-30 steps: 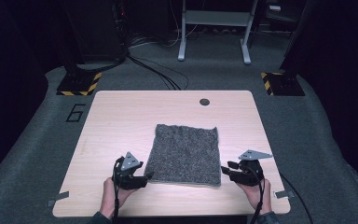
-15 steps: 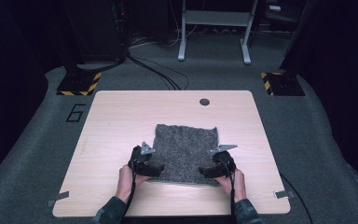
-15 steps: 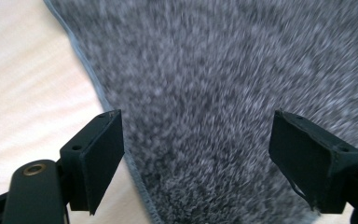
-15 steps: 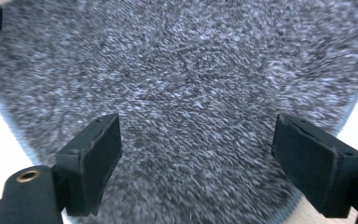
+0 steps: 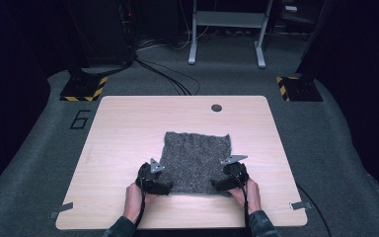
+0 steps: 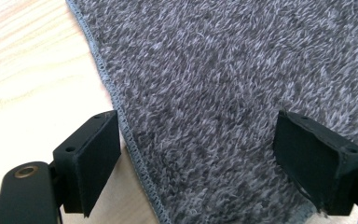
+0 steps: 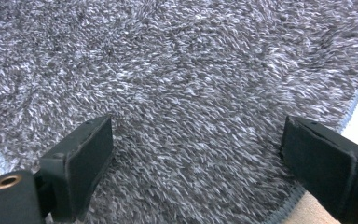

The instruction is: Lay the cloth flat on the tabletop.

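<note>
A grey, fluffy rectangular cloth with a stitched hem (image 5: 196, 162) lies flat on the near middle of the light wooden table (image 5: 128, 128). Left gripper (image 6: 200, 154) and right gripper (image 7: 196, 163), both spread wide, straddle its two near corners. Soft, light and limp, it probably pinches best at the hemmed corners. No containers are present.

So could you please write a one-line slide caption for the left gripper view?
Left gripper, jaws open, poised over the stitched corner of a grey fuzzy cloth on a wooden table.
</note>
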The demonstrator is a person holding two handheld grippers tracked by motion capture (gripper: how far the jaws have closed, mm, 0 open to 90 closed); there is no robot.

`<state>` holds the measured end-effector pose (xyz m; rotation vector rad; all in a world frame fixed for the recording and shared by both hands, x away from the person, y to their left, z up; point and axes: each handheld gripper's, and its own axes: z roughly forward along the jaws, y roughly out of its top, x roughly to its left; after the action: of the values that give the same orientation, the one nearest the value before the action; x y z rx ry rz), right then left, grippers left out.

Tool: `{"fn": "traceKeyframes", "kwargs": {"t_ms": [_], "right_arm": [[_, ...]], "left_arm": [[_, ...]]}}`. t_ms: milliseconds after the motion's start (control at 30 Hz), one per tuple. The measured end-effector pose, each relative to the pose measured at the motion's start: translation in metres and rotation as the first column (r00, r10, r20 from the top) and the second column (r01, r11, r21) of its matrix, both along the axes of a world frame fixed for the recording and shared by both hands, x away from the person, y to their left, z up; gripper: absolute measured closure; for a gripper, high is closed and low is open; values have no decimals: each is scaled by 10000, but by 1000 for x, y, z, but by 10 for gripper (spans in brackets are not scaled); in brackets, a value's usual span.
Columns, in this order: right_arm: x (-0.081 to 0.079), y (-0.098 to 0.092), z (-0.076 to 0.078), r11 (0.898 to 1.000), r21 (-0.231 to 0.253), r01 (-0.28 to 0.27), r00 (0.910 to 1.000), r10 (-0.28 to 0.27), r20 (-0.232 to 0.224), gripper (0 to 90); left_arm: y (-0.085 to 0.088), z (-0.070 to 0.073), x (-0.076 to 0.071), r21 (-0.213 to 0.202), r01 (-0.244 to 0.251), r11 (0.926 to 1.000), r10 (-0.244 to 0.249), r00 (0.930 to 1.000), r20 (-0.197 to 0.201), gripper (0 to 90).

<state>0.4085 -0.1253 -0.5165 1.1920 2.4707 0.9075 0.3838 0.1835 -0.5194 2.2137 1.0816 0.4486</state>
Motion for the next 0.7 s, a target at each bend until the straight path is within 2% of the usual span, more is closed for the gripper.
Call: {"fn": "traceKeyframes", "kwargs": {"t_ms": [367, 700], "right_arm": [[-4, -5, 0, 10000, -69, 34, 10000, -34, 46, 94], [-11, -9, -1, 9997, -160, -183, 9997, 185, 132, 95]], "left_arm": [[-5, -1, -14, -100, -17, 9999, 18, 10000, 35, 150], [-10, -2, -26, -149, -154, 9998, 154, 9999, 16, 150]]}}
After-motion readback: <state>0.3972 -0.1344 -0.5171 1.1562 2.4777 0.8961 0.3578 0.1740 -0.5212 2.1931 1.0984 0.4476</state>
